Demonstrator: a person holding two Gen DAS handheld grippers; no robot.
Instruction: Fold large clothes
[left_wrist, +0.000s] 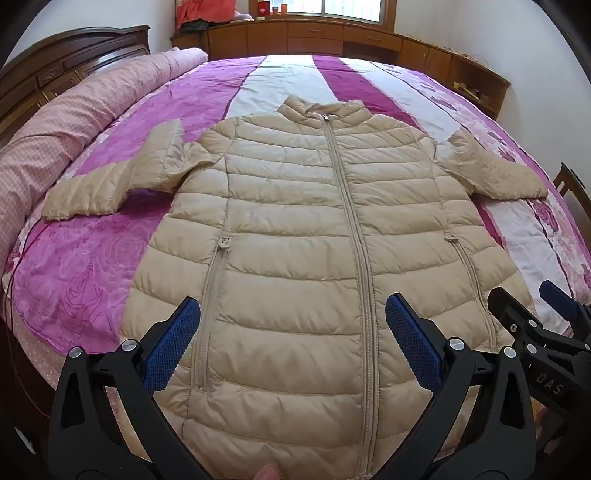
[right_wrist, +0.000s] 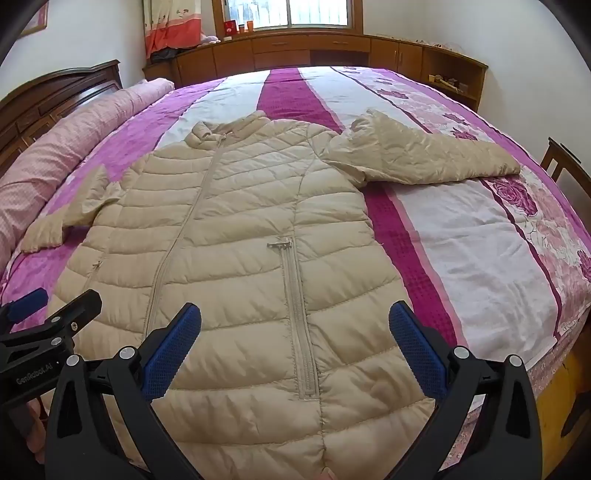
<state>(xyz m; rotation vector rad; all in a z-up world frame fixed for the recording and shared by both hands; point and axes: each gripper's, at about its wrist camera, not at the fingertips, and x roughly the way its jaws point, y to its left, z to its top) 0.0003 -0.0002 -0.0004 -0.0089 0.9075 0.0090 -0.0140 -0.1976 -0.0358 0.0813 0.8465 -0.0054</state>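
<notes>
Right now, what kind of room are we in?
Most likely a home bedroom: a large bed with a pink floral cover, a wooden headboard, and wooden cabinets under a window. A beige puffer jacket lies spread on it.

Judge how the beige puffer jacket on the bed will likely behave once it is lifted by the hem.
The beige puffer jacket will probably sag and drape: its sleeves already lie limp and creased on the bed. Its quilted, puffy channels suggest it is light for its bulk. The smooth, faintly shiny shell may slip in a shallow pinch.
</notes>
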